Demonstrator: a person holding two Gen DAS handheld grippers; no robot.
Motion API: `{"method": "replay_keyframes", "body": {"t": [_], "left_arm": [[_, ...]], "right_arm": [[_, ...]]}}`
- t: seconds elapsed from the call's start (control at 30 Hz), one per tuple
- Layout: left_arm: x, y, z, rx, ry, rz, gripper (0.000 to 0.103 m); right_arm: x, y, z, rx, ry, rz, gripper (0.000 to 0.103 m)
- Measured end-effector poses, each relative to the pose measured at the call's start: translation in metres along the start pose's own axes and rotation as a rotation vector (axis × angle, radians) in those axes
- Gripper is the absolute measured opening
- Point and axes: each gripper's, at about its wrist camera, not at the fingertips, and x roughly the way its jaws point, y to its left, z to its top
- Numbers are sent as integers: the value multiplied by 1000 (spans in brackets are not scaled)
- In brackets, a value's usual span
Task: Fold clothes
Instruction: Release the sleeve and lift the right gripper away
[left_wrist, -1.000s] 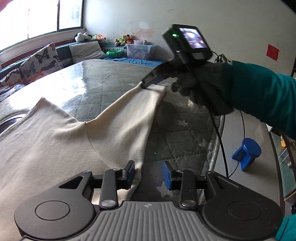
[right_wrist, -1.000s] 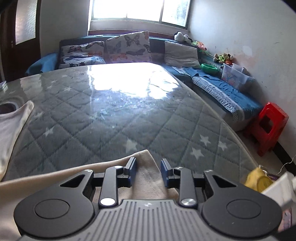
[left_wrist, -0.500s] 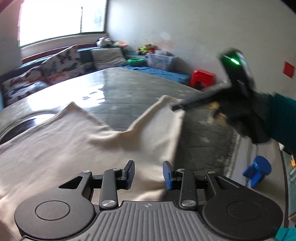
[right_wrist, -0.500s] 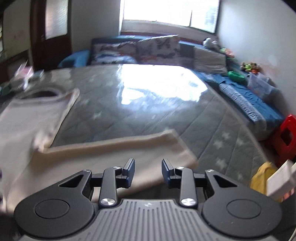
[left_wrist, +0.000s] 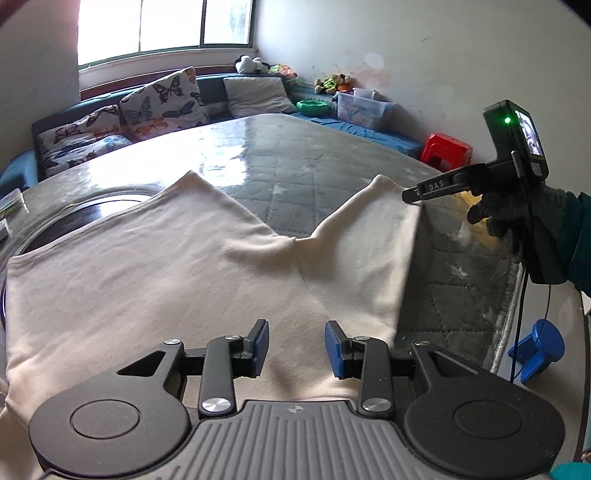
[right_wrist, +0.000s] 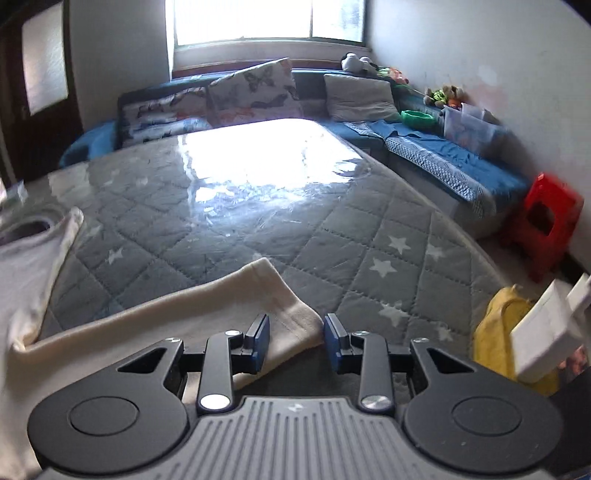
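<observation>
Right across the near half of the quilted mattress (left_wrist: 314, 162) lies the cream garment (left_wrist: 177, 273), a soft, faintly fuzzy knit spread mostly flat, with one sleeve (left_wrist: 373, 221) angled out toward the mattress edge and a shallow crease where it joins the body. In the right wrist view the cuff end of that sleeve (right_wrist: 284, 306) shows a ribbed band and sits just in front of the tongs.

The left gripper (left_wrist: 295, 347) hangs over the lower part of the garment, its blue-padded jaws a moderate way apart with nothing pinched between them. The right gripper (right_wrist: 295, 341) also stands partly open; the cuff's corner lies under the gap, but the pads do not press on it. Seen from the left wrist, the right gripper's black tip (left_wrist: 413, 194) is at the sleeve's far corner, carried by a hand in a dark knit glove (left_wrist: 517, 218) with a teal sleeve (left_wrist: 580, 243). Pale letters on its finger read roughly "DAS"; a green light glows on its housing beside a small screen.

The mattress is grey-green, stitched in diamonds, printed with white stars, and covered by a glossy clear film that mirrors the window (right_wrist: 266, 18). Beyond it are butterfly-print cushions (left_wrist: 162, 99), a plain grey cushion (right_wrist: 362, 96), a blue bench cover (right_wrist: 454, 158), a green bowl (left_wrist: 313, 107), a clear plastic box (right_wrist: 469, 125), soft toys (left_wrist: 332, 80), a red plastic stool (right_wrist: 546, 225) and a blue stool (left_wrist: 539, 350).
</observation>
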Motion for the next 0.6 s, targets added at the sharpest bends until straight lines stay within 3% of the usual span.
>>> {"method": "replay_keyframes", "body": {"t": [0.13,0.33,0.6], "left_arm": [[2,5,-1,-22,11,27,36],[-1,10,-1,-42,8,53,39],[-13,27,-4,-93,-10,94,39]], "right_arm": [[1,-1,0,21,-16,27,9],[-26,0,10,33,-99,84,7],[-97,42,34,-102,-230,275,7]]}}
